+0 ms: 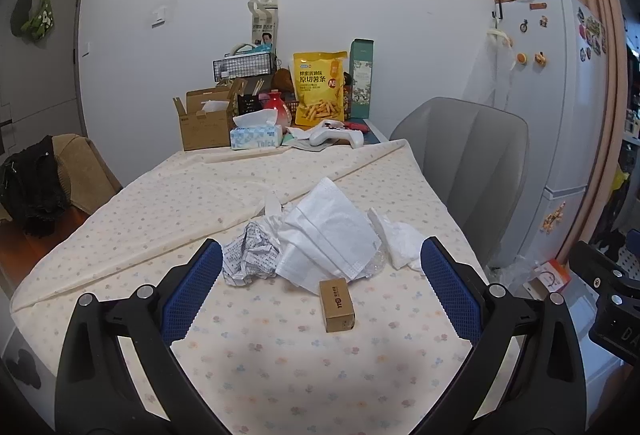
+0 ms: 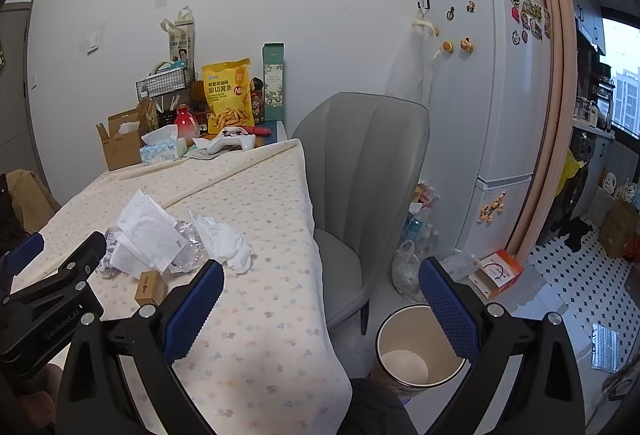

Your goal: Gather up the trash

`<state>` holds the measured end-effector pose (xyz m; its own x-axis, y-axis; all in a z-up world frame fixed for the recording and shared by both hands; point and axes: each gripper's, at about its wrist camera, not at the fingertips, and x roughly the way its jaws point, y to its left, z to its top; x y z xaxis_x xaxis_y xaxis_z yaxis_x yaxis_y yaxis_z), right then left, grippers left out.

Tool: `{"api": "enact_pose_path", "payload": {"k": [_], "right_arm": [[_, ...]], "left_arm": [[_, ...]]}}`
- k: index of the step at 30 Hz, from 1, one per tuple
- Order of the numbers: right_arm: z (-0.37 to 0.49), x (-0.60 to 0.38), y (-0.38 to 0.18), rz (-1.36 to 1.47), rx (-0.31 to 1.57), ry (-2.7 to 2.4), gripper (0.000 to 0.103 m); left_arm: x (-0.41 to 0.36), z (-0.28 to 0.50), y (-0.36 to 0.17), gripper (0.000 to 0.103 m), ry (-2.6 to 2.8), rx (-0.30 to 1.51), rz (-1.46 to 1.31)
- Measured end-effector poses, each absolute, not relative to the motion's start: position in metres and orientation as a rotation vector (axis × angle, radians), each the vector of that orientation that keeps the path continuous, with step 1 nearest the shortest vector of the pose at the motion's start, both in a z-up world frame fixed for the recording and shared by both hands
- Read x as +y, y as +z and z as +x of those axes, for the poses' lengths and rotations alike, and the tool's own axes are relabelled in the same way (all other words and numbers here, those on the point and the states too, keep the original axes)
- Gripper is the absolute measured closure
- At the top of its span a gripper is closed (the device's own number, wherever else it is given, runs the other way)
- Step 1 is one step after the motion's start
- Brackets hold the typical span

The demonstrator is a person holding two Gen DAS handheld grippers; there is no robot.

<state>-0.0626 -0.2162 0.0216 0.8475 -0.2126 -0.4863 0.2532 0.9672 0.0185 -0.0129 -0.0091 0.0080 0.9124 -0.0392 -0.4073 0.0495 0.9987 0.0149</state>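
Flower-print cloth covers the desk (image 1: 132, 219), and nearest on it lies a small brown box (image 1: 338, 305), between the spread, empty fingers of the left gripper (image 1: 320, 291); just beyond sits the trash heap of crumpled receipt (image 1: 250, 255), face mask (image 1: 328, 231) and wadded tissue (image 1: 400, 239). The right gripper (image 2: 320, 309), fingers also apart and empty, hangs off the desk's right edge above an empty bin (image 2: 416, 351) on the floor. Collecting looks not yet begun; the next move likely calls for closing on the box or mask, while clutter at the far wall stays out of it.

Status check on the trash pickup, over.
Both grippers, left and right, open, empty. Trash pile untouched on table. Bin empty, floor right. Nothing blocking.
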Motion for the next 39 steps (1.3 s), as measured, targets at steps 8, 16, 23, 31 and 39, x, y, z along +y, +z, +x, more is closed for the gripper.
{"api": "enact_pose_path", "payload": {"k": [8, 16, 23, 31, 39], "right_arm": [[-0.062, -0.214, 0.021, 0.083, 0.505, -0.226, 0.007], [-0.059, -0.214, 0.020, 0.090, 0.511, -0.210, 0.007], [-0.058, -0.211, 0.020, 0.084, 0.508, -0.201, 0.007], [-0.055, -0.205, 0.019, 0.077, 0.510, -0.177, 0.007], [-0.044, -0.184, 0.015, 0.050, 0.516, -0.092, 0.007]], "left_arm": [[-0.006, -0.012, 0.007, 0.004, -0.045, 0.432, 0.016], [-0.002, -0.010, 0.003, 0.004, -0.041, 0.446, 0.009], [0.002, -0.011, 0.003, 0.004, -0.038, 0.445, 0.001], [0.009, -0.007, 0.001, 0.004, -0.030, 0.451, -0.003], [0.033, -0.006, -0.005, 0.004, 0.012, 0.471, -0.026]]}}
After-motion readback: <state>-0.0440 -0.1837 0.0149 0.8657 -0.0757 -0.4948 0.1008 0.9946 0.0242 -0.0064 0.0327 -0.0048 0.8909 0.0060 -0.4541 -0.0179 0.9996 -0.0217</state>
